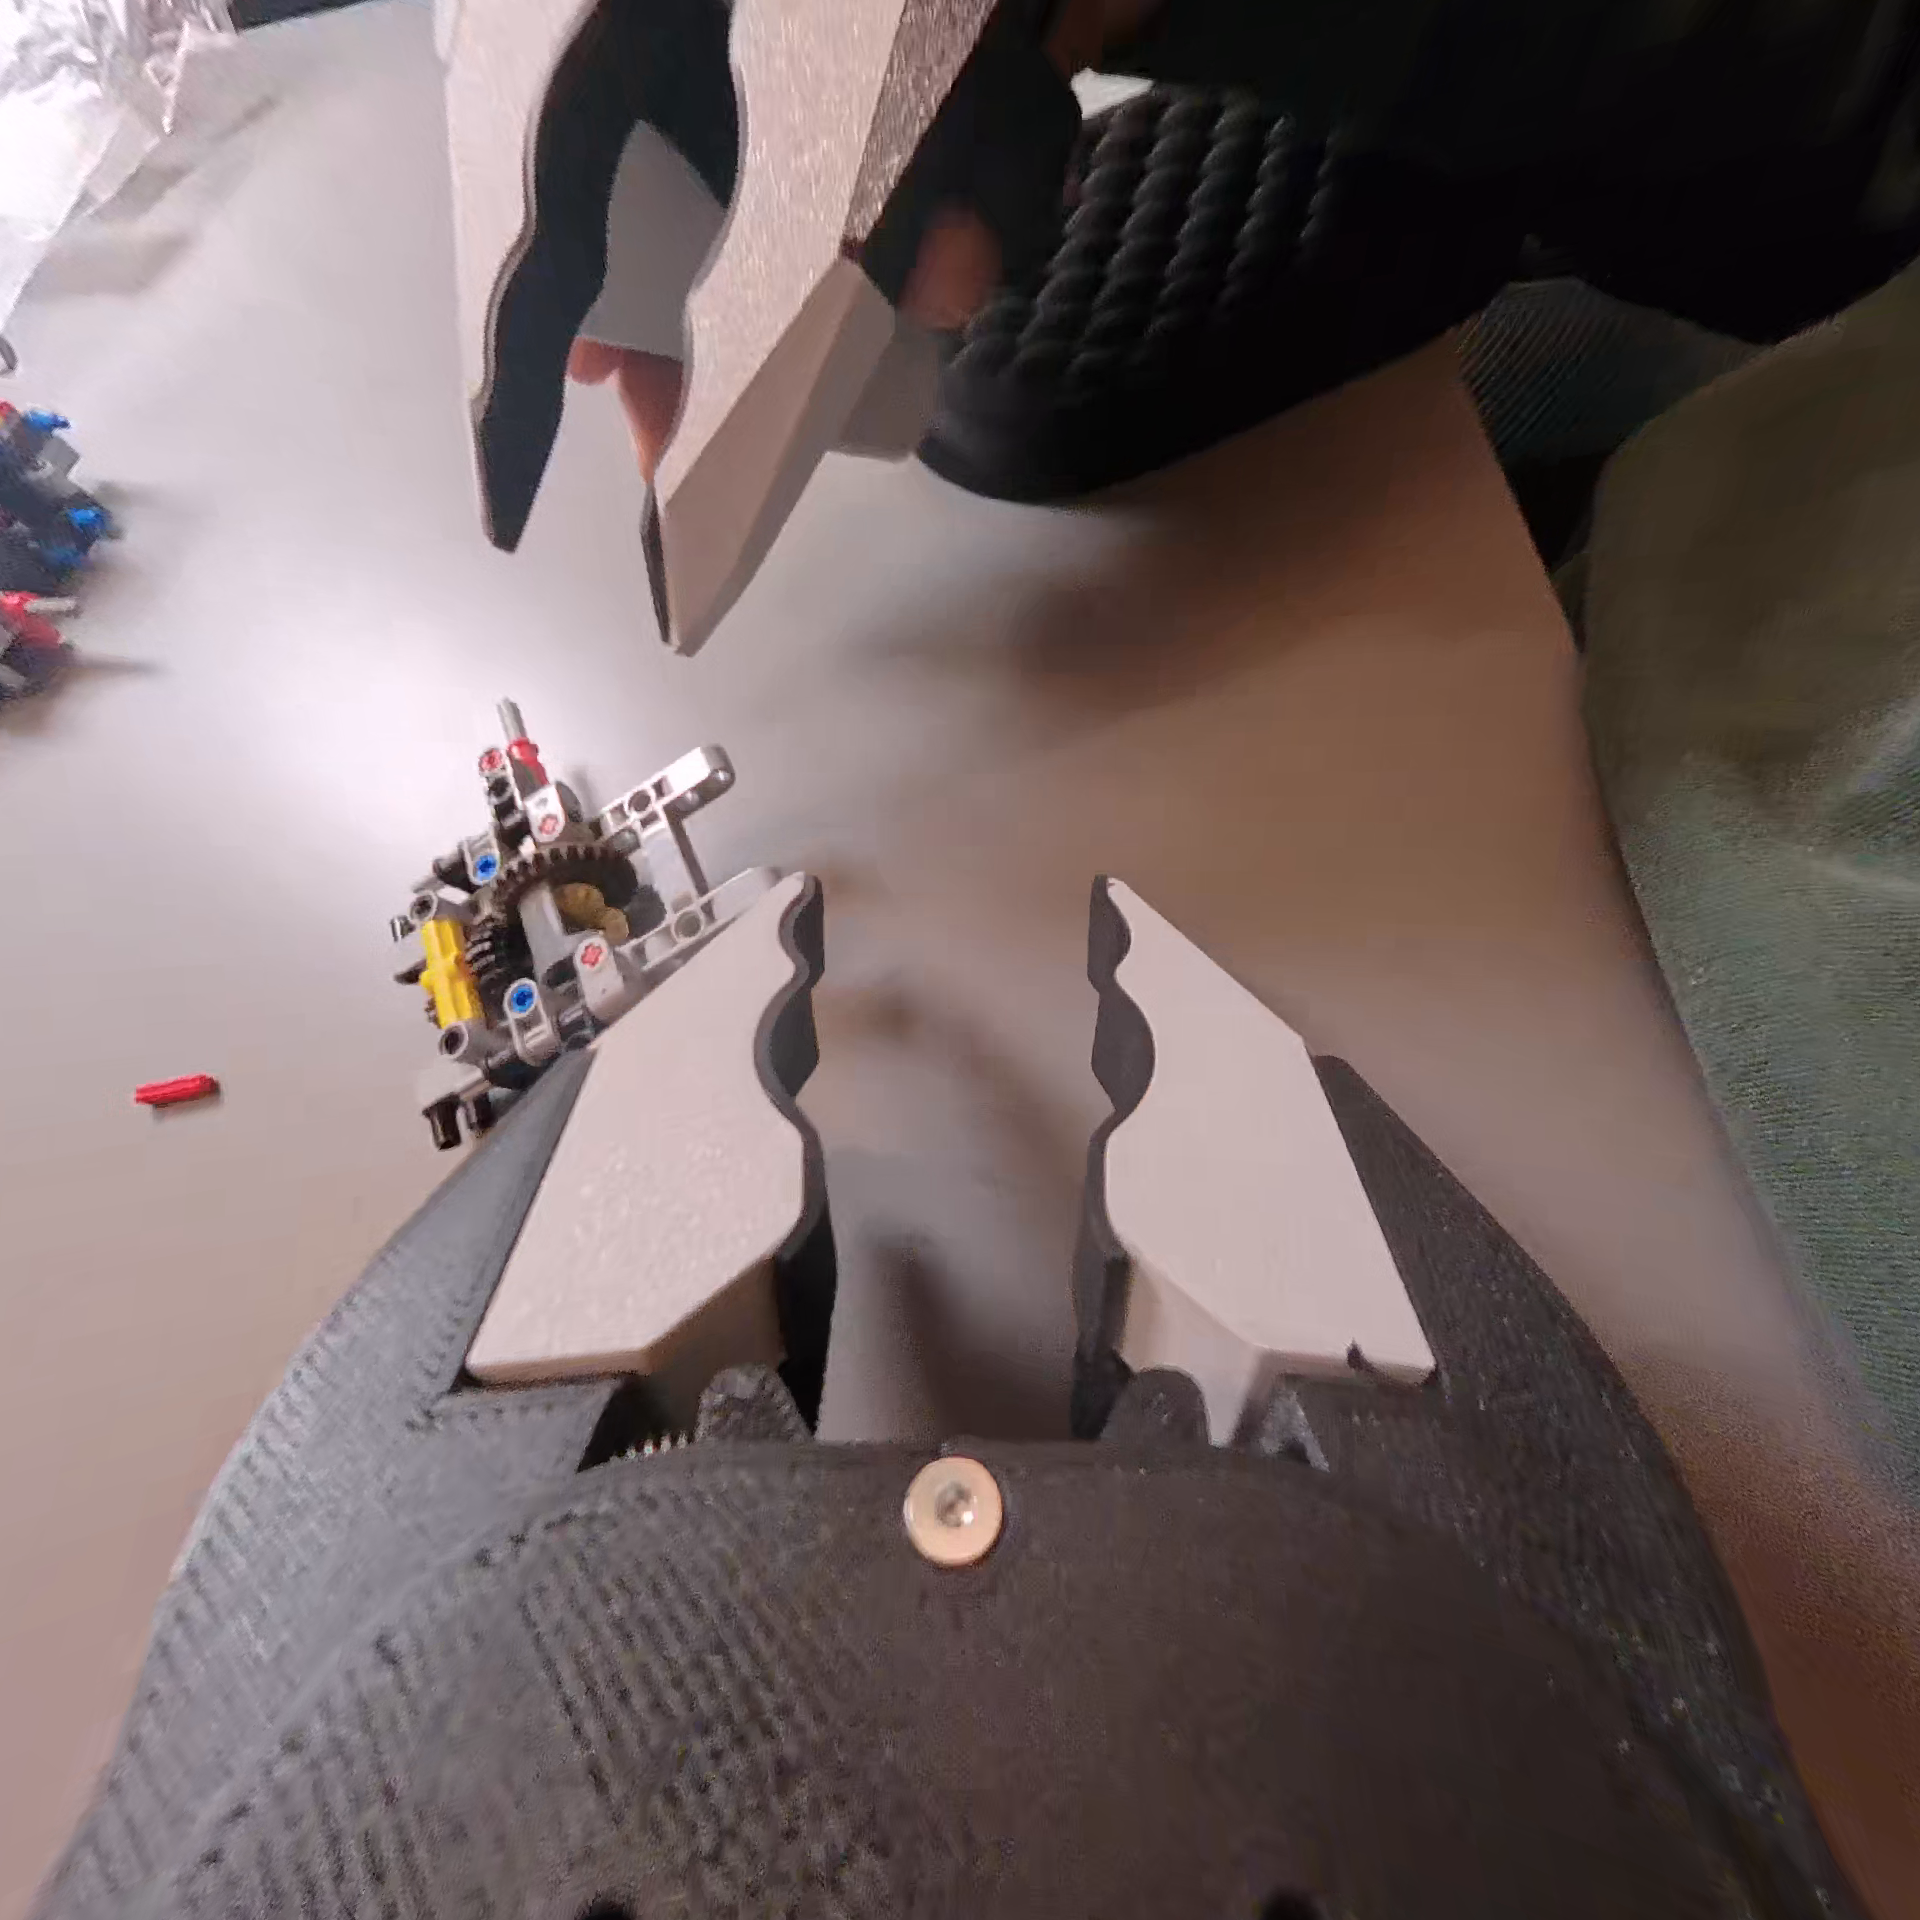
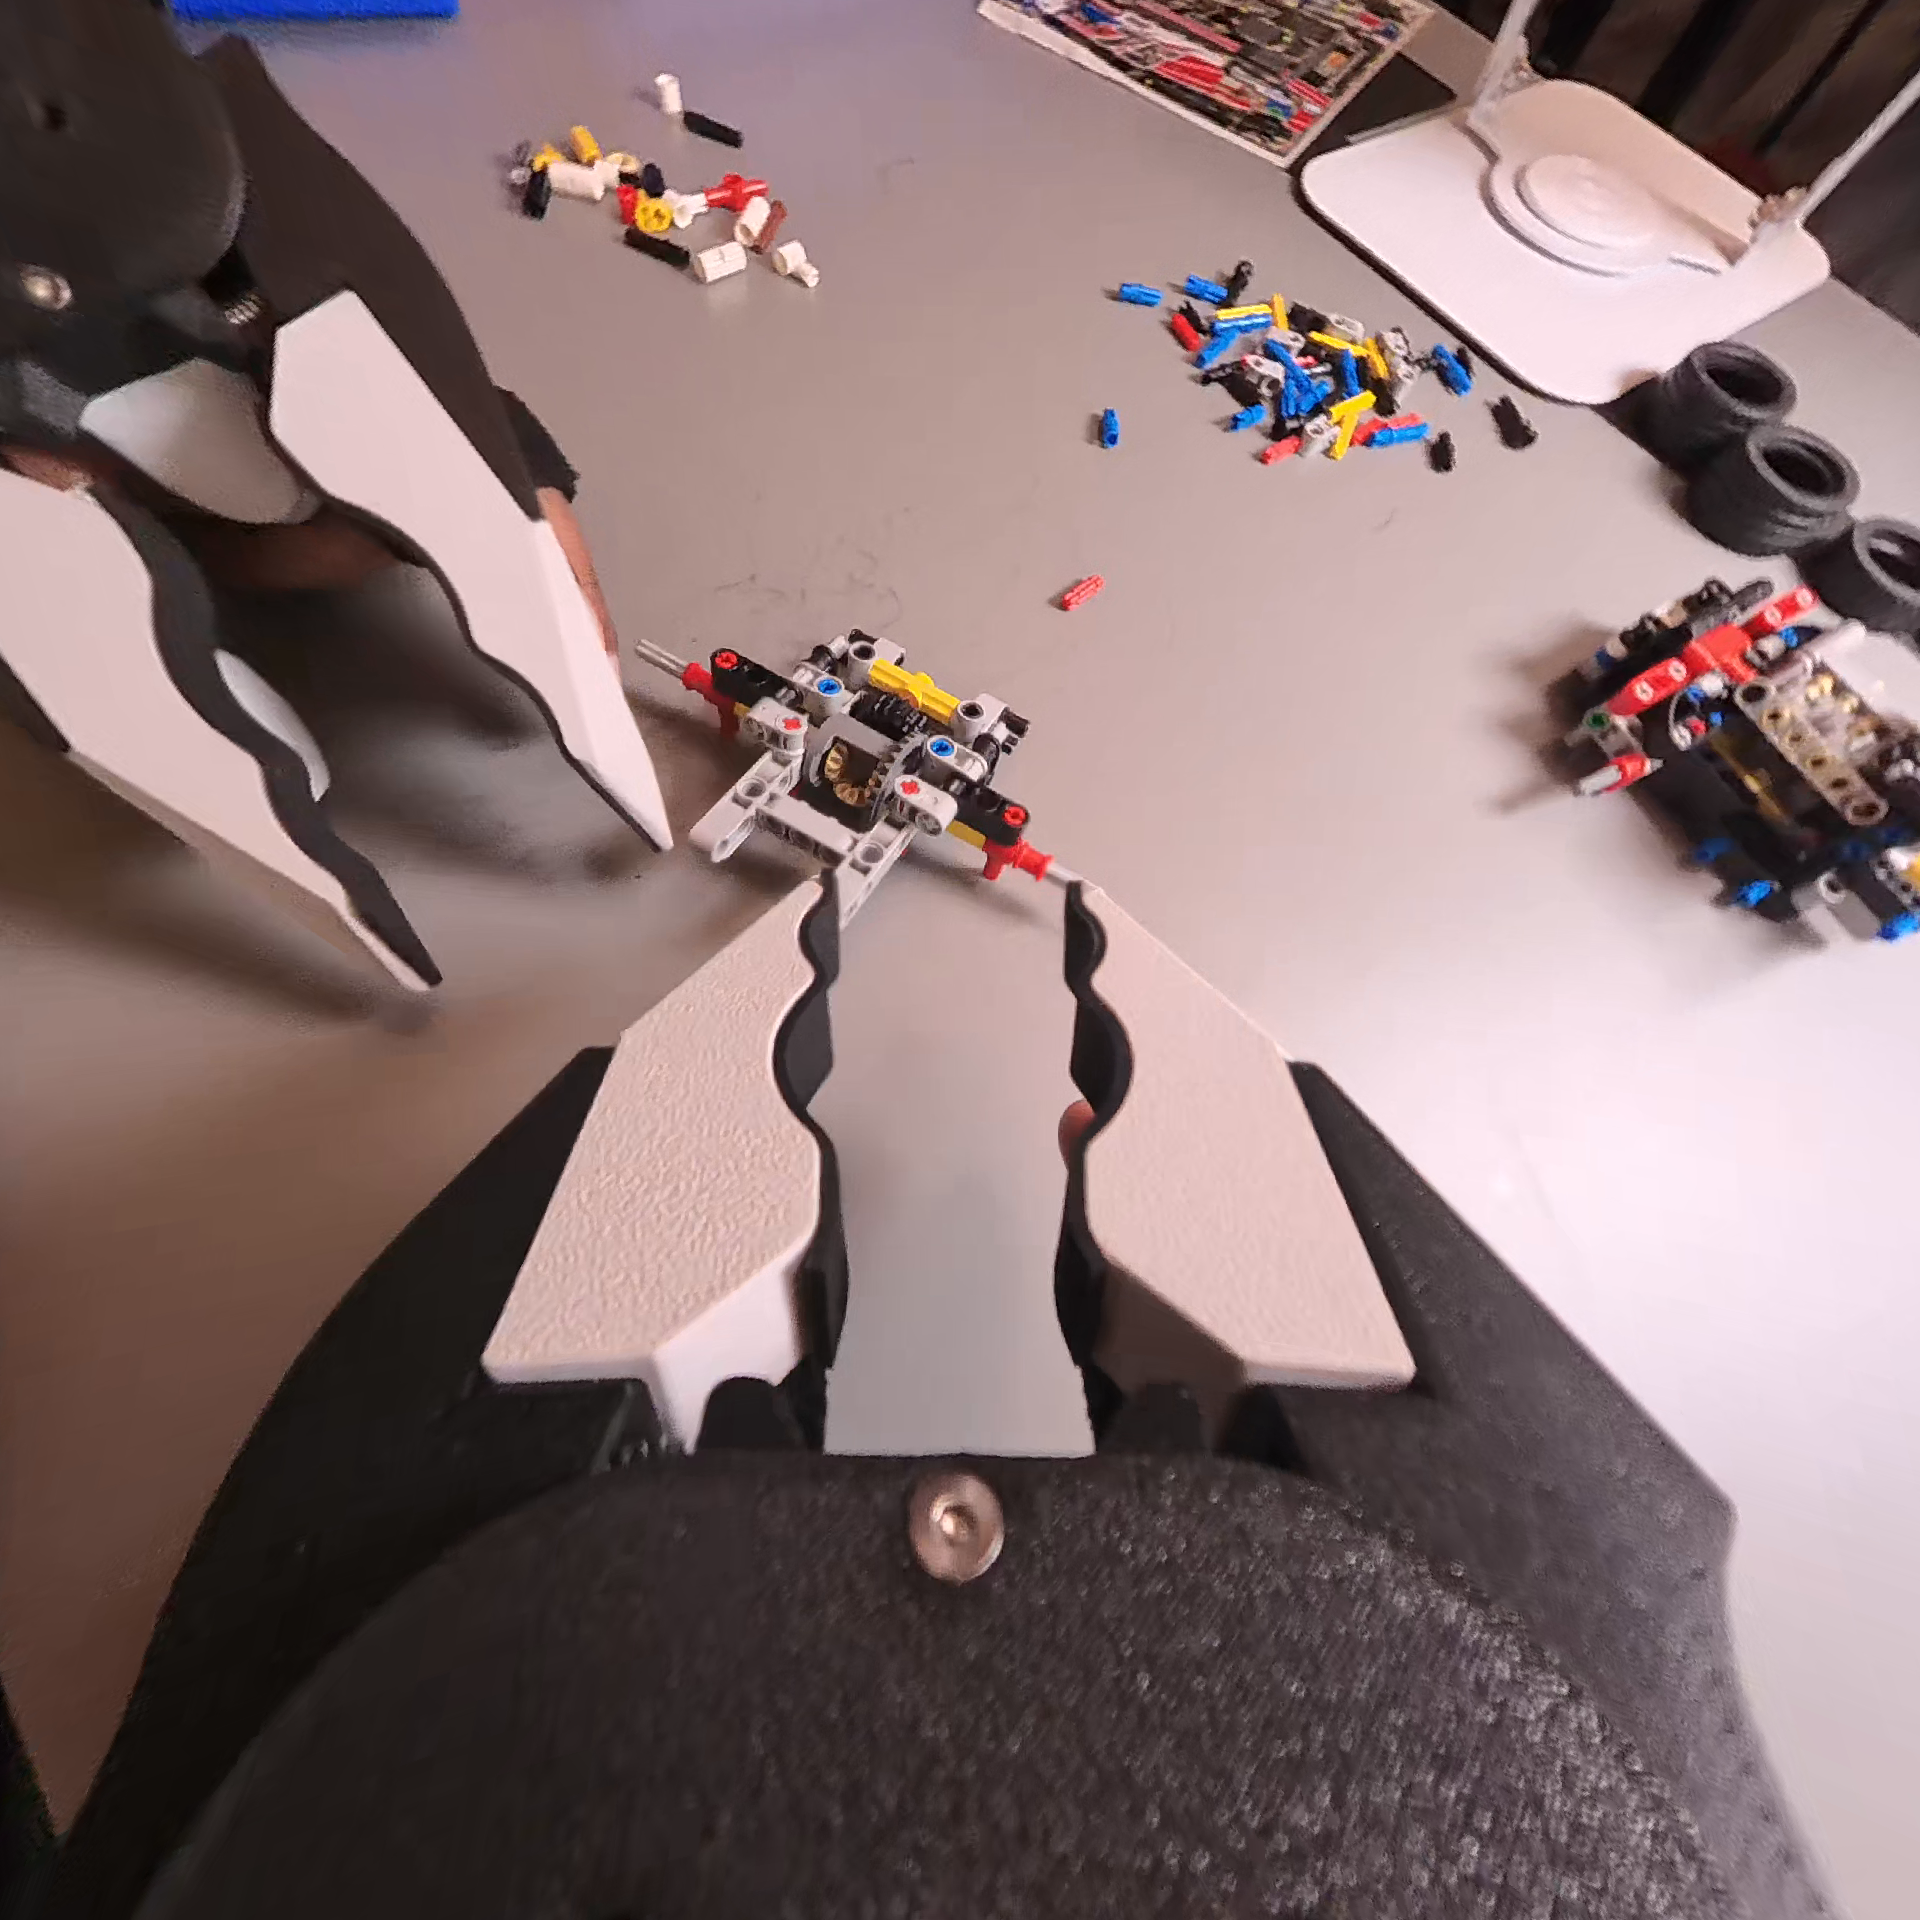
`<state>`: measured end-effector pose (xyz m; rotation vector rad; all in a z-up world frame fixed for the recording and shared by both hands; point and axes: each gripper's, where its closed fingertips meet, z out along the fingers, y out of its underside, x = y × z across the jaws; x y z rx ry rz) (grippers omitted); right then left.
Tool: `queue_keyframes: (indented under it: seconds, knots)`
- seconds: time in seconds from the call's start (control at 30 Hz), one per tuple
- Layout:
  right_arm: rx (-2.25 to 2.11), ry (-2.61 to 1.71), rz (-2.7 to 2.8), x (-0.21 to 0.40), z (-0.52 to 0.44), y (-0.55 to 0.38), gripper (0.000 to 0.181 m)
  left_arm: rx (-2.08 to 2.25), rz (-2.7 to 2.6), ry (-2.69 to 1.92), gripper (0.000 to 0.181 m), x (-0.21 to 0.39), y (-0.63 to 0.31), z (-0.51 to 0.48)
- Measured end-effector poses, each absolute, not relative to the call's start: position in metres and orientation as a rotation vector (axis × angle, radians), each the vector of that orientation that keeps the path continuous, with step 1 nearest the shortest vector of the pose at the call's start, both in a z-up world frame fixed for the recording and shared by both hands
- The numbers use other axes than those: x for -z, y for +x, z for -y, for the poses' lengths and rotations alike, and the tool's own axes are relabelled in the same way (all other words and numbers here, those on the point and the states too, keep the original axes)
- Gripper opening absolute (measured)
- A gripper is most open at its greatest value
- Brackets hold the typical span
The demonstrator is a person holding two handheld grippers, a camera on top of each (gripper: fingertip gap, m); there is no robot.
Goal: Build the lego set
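Observation:
A small grey, black and yellow lego gear assembly [image 2: 862, 748] with red axle ends lies on the grey table [image 2: 1351, 1039]. My right gripper [image 2: 948, 888] is open and empty, its tips just short of the assembly's near grey frame. My left gripper [image 2: 540, 909] is open and empty to the left of the assembly, tips near the table. In the left wrist view the assembly [image 1: 551, 914] lies just left of my left gripper [image 1: 956, 894]. The right gripper [image 1: 592, 592] hangs open above it. A loose red pin [image 2: 1081, 592] lies beyond the assembly.
A larger black and red lego build [image 2: 1766, 748] sits at the right, with black tyres [image 2: 1766, 457] behind it. Two piles of small parts [image 2: 665, 197] [image 2: 1309, 364] lie farther back, by a booklet [image 2: 1216, 62] and a white stand base [image 2: 1558, 229]. The table edge [image 1: 1538, 520] is at the right. The loose red pin [image 2: 1081, 592] is about 15 centimetres from both grippers' fingertips. It turns up in the left wrist view [image 1: 184, 1087] as well.

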<state>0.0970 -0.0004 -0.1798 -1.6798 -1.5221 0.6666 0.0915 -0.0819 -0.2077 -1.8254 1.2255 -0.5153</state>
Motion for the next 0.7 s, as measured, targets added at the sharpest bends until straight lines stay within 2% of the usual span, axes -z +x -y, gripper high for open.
queue_keyframes:
  seconds: [0.13,0.27,0.4,0.5,0.53,0.6,0.63,0.7]
  knots:
    - [-0.675,-1.790,1.465,0.188,0.001,0.098,0.063,0.605,-1.013,-1.723,0.047,0.165,0.078,0.072]
    - [-0.676,-1.851,1.491,0.197,0.022,0.080,0.081,0.578,-0.667,-1.608,0.061,0.119,0.031,0.043]
    - [-0.583,-1.952,1.424,0.212,0.022,0.067,0.088,0.427,-0.516,-1.640,0.074,0.126,-0.018,0.023]
    - [-0.555,-1.977,1.398,0.216,0.021,0.060,0.084,0.418,-0.470,-1.657,0.074,0.130,-0.030,0.021]
    - [-0.533,-1.981,1.404,0.217,0.019,0.061,0.078,0.412,-0.467,-1.650,0.074,0.128,-0.030,0.021]
    - [-0.512,-1.952,1.464,0.217,0.019,0.061,0.050,0.380,-0.489,-1.641,0.074,0.127,-0.029,0.023]
    - [-0.496,-1.929,1.512,0.218,0.018,0.063,0.044,0.364,-0.506,-1.640,0.074,0.127,-0.027,0.024]
    - [-0.509,-1.847,1.640,0.219,0.016,0.065,0.044,0.339,-0.535,-1.639,0.074,0.128,-0.025,0.026]
